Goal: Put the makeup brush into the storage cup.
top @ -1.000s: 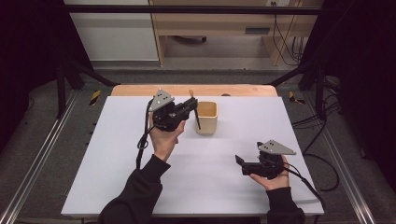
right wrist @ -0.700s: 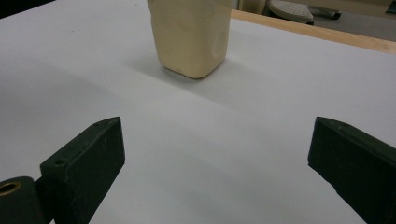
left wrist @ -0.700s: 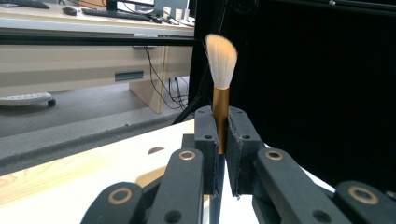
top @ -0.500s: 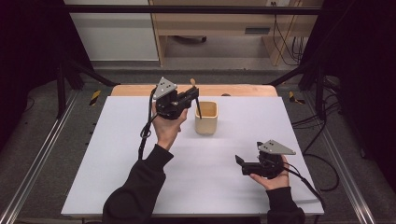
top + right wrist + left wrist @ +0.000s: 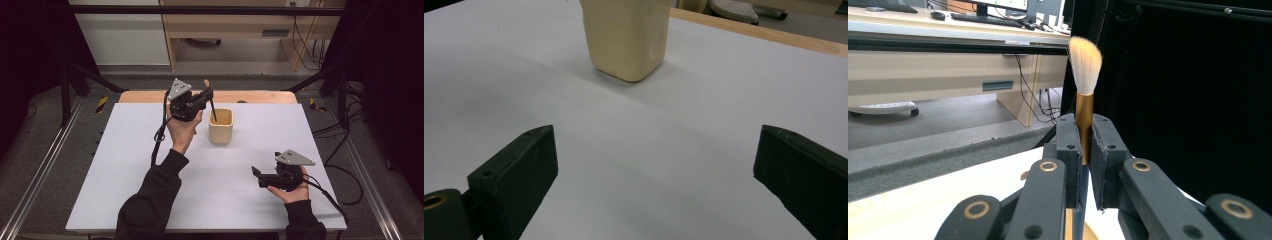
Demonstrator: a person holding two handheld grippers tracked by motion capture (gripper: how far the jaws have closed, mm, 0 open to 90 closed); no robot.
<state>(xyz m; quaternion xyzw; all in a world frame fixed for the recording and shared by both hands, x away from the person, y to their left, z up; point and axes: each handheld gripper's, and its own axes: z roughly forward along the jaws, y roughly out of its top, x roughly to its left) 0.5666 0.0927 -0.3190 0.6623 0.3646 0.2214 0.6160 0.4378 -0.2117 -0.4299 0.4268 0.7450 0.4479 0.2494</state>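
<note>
— while the left gripper is sitting near the top middle of the high view, what is it holding?
— it is pinching a brush tight between its jaws. the soft white hairs are pointing up, and the dark handle is slanting down toward the cup.
— where is the cup standing?
— it is standing on the white table, just right of that hand.
— and the right gripper?
— it is resting at the lower right, well apart from the cup, with jaws wide and holding nothing.
</note>
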